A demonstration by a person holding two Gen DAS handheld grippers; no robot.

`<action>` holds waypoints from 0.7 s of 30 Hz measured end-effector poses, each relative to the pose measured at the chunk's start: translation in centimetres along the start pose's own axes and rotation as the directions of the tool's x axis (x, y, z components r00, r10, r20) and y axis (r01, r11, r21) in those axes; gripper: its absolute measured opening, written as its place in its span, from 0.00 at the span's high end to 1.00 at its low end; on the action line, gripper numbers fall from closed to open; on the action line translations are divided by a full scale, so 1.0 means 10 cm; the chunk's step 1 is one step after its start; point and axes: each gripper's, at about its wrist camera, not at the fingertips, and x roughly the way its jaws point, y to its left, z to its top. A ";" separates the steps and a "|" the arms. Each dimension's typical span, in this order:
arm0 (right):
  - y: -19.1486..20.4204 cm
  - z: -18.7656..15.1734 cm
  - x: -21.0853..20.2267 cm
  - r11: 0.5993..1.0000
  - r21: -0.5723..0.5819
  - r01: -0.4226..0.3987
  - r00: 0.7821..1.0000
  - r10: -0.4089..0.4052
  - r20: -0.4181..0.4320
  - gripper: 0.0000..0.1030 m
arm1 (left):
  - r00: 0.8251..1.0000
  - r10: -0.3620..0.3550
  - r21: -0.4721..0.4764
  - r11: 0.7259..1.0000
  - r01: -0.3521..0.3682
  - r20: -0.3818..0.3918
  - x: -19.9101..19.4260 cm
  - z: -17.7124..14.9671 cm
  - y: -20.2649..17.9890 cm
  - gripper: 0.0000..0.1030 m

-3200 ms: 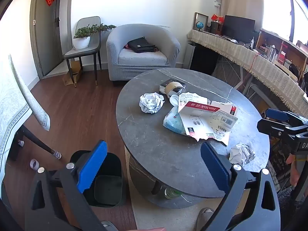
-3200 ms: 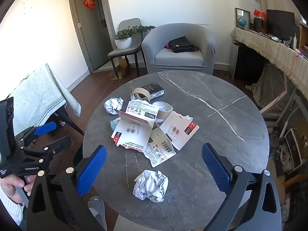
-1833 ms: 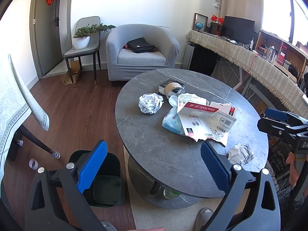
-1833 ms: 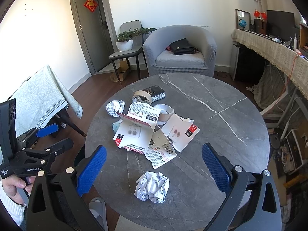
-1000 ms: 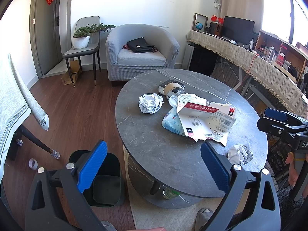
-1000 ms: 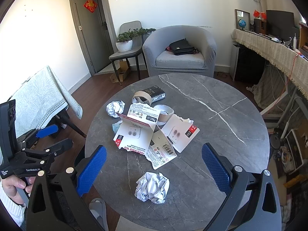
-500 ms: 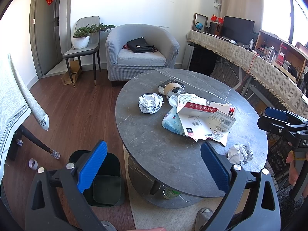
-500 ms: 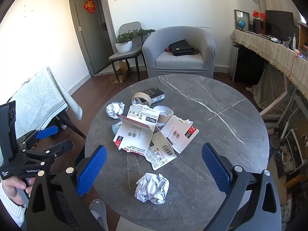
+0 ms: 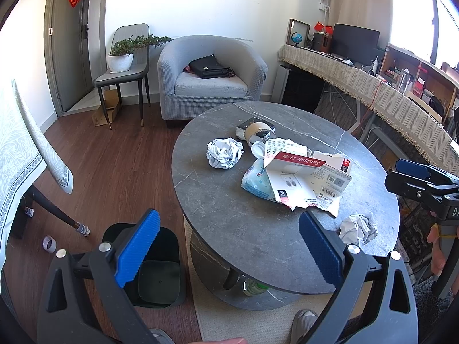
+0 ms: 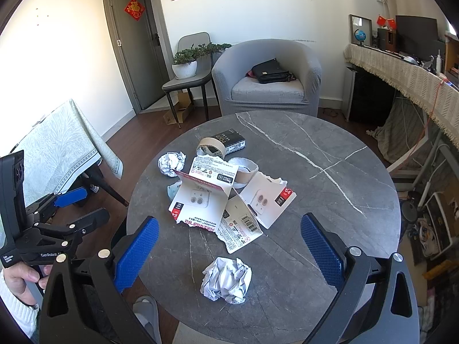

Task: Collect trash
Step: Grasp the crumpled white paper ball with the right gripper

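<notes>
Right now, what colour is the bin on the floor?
The bin is black; left wrist view shows it best.

Matt grey marble-veined table [image 10: 330, 172], crumpled paper [image 10: 226, 281]

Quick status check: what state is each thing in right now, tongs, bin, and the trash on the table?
Left tongs: open, empty.
Right tongs: open, empty.
Bin: open, on the floor beside the table.
Near paper ball: crumpled, on the table.
Far paper ball: crumpled, on the table.
Card packaging: torn open.
</notes>
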 end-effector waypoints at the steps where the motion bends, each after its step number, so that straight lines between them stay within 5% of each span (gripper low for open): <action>1: 0.00 0.00 0.00 1.000 -0.001 -0.009 1.000 0.009 -0.005 0.03 | 1.000 -0.008 0.004 1.000 0.008 -0.002 0.00 0.00 -0.01 0.04; 12: -0.17 -0.06 0.01 0.998 0.054 -0.031 0.999 0.033 -0.022 0.03 | 0.998 -0.056 0.093 0.994 0.055 0.015 -0.02 0.08 -0.11 0.04; 15: -0.21 -0.11 0.06 0.999 0.039 -0.028 0.999 0.030 -0.045 0.16 | 0.997 -0.081 0.126 0.989 0.079 0.016 -0.02 0.18 -0.13 0.38; 21: -0.19 -0.18 0.09 0.995 0.034 -0.093 0.994 0.095 -0.063 0.29 | 0.992 -0.120 0.239 0.963 0.124 -0.031 0.13 0.32 -0.21 0.38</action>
